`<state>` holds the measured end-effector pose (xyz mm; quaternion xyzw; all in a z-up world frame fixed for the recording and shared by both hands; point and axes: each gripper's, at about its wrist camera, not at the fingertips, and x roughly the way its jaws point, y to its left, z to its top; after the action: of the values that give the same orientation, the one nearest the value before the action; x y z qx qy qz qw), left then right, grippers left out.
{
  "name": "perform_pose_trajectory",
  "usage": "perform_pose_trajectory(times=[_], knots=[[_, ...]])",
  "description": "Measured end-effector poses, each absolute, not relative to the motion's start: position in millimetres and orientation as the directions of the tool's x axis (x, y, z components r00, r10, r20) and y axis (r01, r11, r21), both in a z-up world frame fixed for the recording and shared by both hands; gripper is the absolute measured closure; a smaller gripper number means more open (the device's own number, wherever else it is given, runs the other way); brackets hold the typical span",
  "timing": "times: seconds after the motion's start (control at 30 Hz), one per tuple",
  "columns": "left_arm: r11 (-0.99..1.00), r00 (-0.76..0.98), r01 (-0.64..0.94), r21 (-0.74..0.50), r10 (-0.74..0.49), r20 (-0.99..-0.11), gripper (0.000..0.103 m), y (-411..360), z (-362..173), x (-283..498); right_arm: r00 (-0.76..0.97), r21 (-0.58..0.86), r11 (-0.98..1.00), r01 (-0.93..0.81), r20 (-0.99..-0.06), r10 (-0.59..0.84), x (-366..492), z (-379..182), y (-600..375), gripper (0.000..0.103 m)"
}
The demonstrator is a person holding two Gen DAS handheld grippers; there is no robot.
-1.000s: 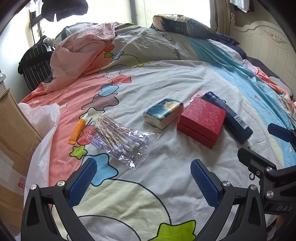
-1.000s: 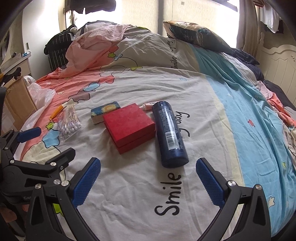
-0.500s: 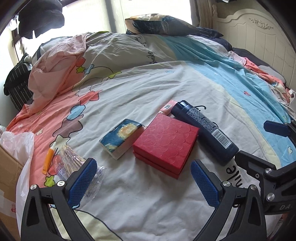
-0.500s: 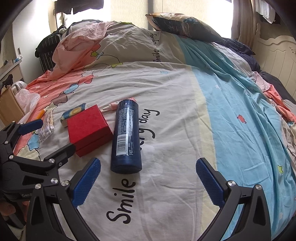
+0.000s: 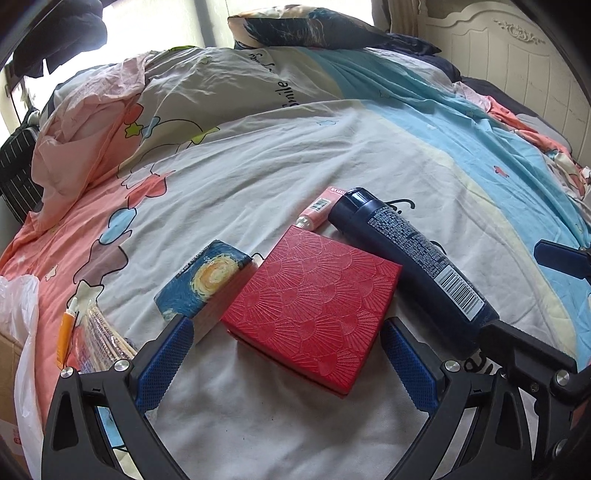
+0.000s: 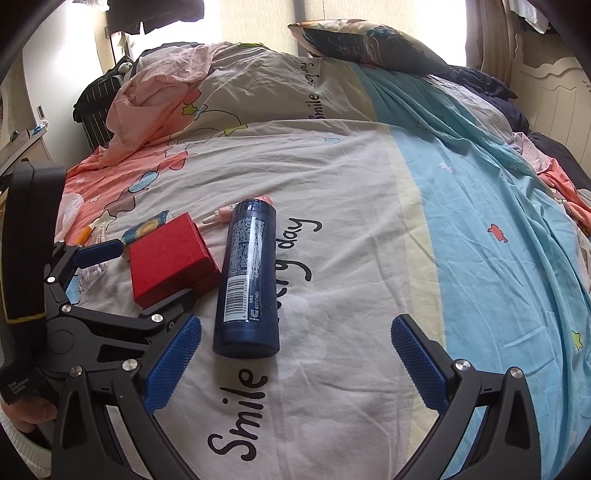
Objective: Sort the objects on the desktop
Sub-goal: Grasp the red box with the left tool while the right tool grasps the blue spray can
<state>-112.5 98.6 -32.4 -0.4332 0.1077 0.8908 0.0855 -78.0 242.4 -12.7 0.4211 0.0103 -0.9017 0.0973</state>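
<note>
A red embossed box [image 5: 314, 306] lies on the bedspread, right in front of my open left gripper [image 5: 284, 350], its near corner between the two blue pads. To its left lies a blue-and-yellow painted pack [image 5: 203, 284], to its right a dark blue bottle [image 5: 410, 258], behind it a small pink tube [image 5: 317, 208]. A bag of cotton swabs [image 5: 98, 339] and an orange tube [image 5: 64, 338] lie far left. In the right wrist view the bottle [image 6: 249, 273] lies just ahead and left of my open, empty right gripper [image 6: 295, 354]; the red box [image 6: 171, 260] sits beside it.
The bed is covered by a cartoon-print quilt [image 5: 332, 155] with a bunched pink fold [image 5: 85, 136] at the back left. A pillow [image 5: 314, 26] and white headboard [image 5: 517, 62] are behind. A white plastic bag [image 5: 18, 332] and cardboard box hang at the left edge.
Both grippers have swung right and moved closer to the objects. The red box now sits between the left gripper's pads; the bottle has come near the right gripper's left pad.
</note>
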Motion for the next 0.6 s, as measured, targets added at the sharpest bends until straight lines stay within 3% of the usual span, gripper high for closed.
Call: perform_pose_trajectory(times=[0.4,0.47,0.6], knots=[[-0.945,-0.607,-0.297,0.138,0.075,-0.791,0.000,108.2,-37.9,-125.0,-0.623,0.070,-0.987,0.146,-0.768,-0.147,-87.1,-19.2,249.5,0.000],[-0.945,-0.607,-0.306,0.114,0.101,-0.789,0.017,106.3,-37.3,-123.2,-0.621,0.085,-0.986,0.147,-0.768,-0.159,-87.3,-20.0,250.4,0.000],[-0.945,-0.582,-0.313,0.096,0.111,-0.806,0.023,102.9,-36.1,-121.5,-0.615,0.062,-0.987,0.149,-0.776,-0.141,-88.1,-21.1,245.9,0.000]])
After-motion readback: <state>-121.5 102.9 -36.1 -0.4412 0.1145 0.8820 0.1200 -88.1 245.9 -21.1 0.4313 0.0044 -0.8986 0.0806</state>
